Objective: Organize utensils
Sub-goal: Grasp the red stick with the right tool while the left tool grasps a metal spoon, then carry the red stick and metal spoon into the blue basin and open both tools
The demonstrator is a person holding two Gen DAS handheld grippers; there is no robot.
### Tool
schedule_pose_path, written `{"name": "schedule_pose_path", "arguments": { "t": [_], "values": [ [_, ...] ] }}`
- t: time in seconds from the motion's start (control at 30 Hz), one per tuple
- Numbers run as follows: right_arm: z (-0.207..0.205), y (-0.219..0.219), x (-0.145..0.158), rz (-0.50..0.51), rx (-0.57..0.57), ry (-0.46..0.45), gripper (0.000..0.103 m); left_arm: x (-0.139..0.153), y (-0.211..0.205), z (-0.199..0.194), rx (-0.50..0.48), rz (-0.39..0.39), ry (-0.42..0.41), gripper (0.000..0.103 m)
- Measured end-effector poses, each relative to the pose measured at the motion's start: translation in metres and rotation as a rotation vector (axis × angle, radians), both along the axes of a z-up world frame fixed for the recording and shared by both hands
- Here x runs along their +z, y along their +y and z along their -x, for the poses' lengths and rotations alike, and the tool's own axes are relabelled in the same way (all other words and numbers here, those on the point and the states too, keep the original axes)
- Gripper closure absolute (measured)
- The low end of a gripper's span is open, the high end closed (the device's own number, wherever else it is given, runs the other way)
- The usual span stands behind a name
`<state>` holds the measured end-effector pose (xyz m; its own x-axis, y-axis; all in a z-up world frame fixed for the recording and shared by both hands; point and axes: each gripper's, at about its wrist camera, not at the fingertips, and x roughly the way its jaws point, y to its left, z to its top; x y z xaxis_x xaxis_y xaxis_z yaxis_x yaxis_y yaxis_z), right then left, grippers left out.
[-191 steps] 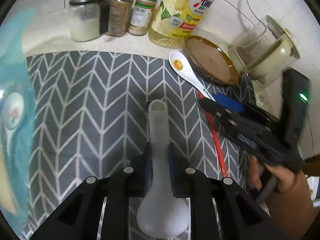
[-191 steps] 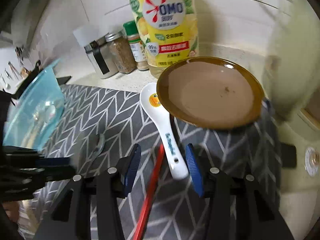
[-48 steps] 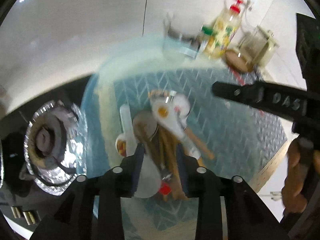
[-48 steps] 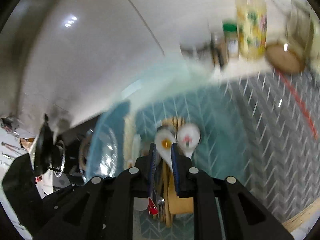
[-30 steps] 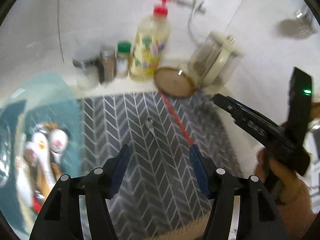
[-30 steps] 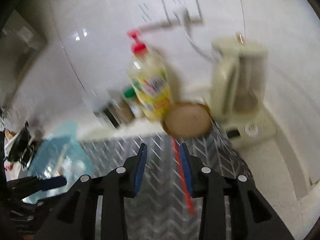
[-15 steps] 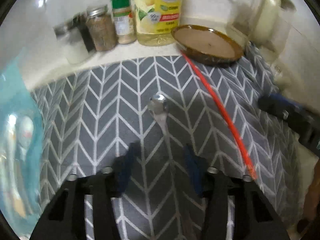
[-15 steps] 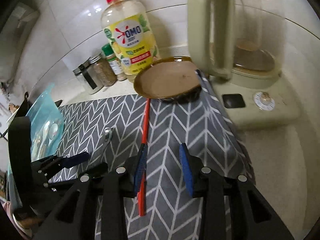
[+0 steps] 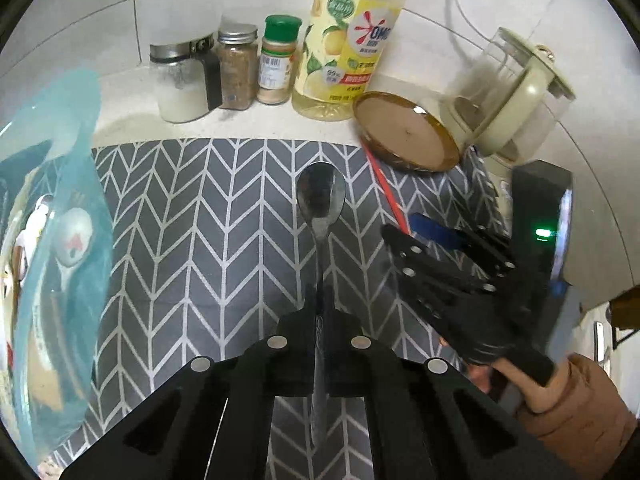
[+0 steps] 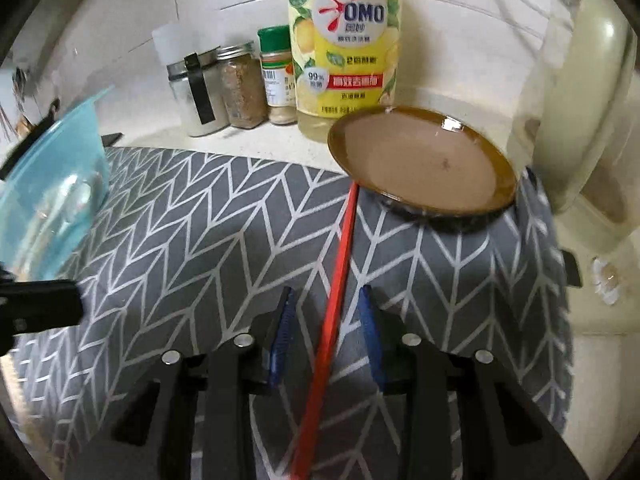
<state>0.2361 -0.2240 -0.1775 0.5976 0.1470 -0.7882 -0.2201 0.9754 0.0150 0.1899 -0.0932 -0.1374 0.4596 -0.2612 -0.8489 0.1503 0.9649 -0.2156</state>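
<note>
A grey chevron mat (image 9: 200, 240) lay below an "OMO" bottle (image 10: 344, 48). The left gripper (image 9: 319, 300) pinched the metal spoon (image 9: 320, 208); the right gripper (image 10: 326, 332) was closing around the red chopstick (image 10: 340, 272), pads apart from it.

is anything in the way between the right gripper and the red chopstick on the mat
Nothing visible. The red chopstick already lies between the closing jaws of the right gripper on the grey mat; the pads do not yet press it.
</note>
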Motion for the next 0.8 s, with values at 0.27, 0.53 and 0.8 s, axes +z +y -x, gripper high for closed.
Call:
{"name": "schedule_pose_path", "arguments": {
  "t": [0.27,0.53,0.8],
  "values": [
    [0.03,-0.034,0.012,-0.279,-0.169,0.083,0.096,0.028,0.015,0.012,-0.046,0.036,-0.001,0.1],
    [0.079,-0.011,0.072,-0.444,-0.239,0.033,0.096,0.076,0.048,0.031,-0.134,0.104,-0.046,0.1],
    [0.111,0.066,0.165,-0.504,-0.228,-0.206,0.096,0.143,0.126,0.052,-0.223,0.134,-0.167,0.1]
  ]
}}
